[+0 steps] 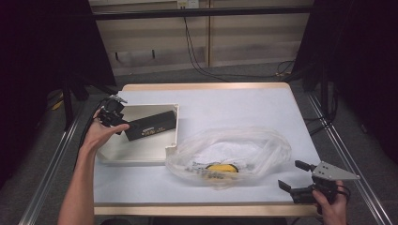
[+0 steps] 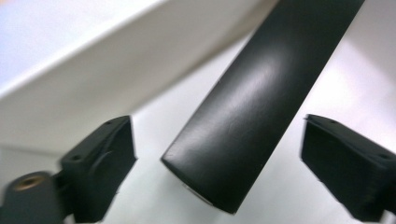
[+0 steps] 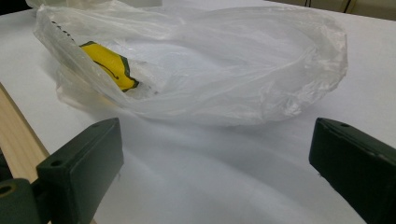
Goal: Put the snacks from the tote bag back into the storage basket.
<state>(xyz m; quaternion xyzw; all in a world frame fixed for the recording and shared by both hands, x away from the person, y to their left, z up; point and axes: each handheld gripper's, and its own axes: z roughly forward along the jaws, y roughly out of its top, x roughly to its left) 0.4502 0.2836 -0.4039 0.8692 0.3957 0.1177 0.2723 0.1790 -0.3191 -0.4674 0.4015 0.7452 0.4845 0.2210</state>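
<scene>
The left gripper (image 1: 123, 125) stands open at the near end of the black rectangular box (image 1: 151, 125); the box lies between its jaws with clear gaps on both sides. The box rests diagonally in the white tray (image 1: 141, 152). The right gripper (image 1: 292, 176) is open and empty, just beside the clear plastic bag (image 1: 253, 145), on the table (image 1: 234, 103).

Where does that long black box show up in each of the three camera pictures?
High view: the black box lies slantwise in the white tray, left of centre, beside the left gripper.
Left gripper view: it runs from the top right down to bottom centre, between the open jaws, touching neither.
Right gripper view: not in it; the plastic bag lies ahead.
Shared landmark: the white tray, in the high and left gripper views.
</scene>
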